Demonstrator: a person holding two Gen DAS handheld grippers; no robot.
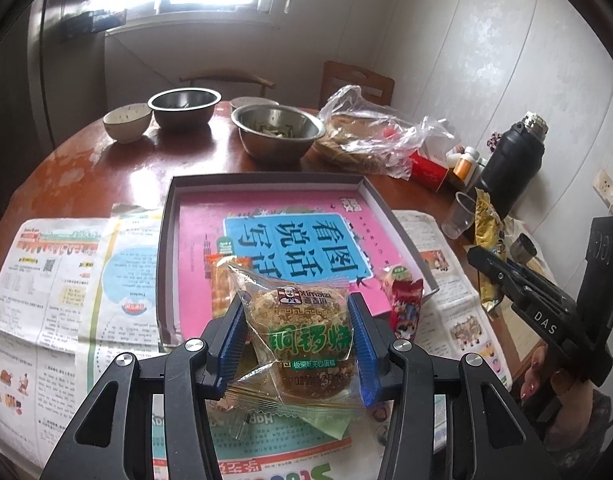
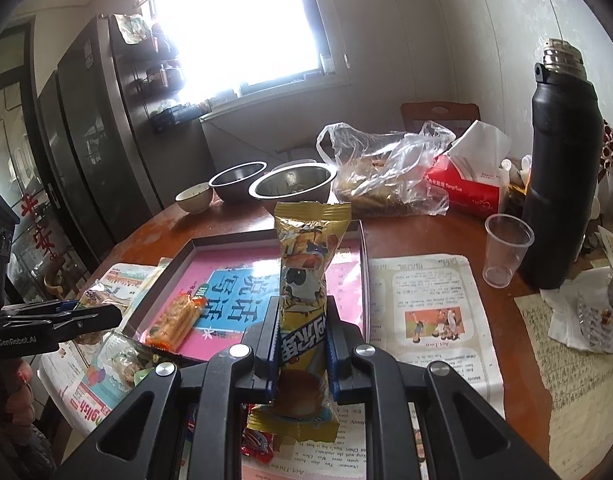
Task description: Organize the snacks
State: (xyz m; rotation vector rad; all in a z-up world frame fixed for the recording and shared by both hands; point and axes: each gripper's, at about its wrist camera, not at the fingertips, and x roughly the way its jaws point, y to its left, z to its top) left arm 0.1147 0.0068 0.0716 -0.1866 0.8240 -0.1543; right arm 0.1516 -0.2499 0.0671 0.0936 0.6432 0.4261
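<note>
Left tongs (image 1: 297, 332) clenched on a clear-wrapped cake (image 1: 302, 336) with green lettering, held over the near edge of the tray (image 1: 168, 240); the wrapper's lower tail hides behind the tong body. Right tongs (image 2: 300, 344) clenched on a tall yellow snack pack (image 2: 306, 280), upright, its bottom end cut off behind the tong frame. The tray sits mid worktop (image 1: 106, 152) on newspaper (image 1: 38, 280), with a pink book (image 1: 298, 236) lying inside and filling most of it. An orange cracker pack (image 2: 176, 320) lies in the tray's near left part, half blocked by the cake in the left view. A red candy packet (image 1: 406, 308) stands just right of the cake at the tray's near right corner; whether it is inside or out, cannot tell. Another wrapped snack (image 2: 118, 360) lies on the newspaper near left, contents hard to make out. Far side: two steel bowls (image 1: 278, 132), a small ceramic bowl (image 1: 127, 121), a plastic bag (image 1: 370, 136) of something brownish. Right: a black flask (image 2: 558, 184), a clear cup (image 2: 506, 250), a red tissue box (image 2: 470, 188).
</note>
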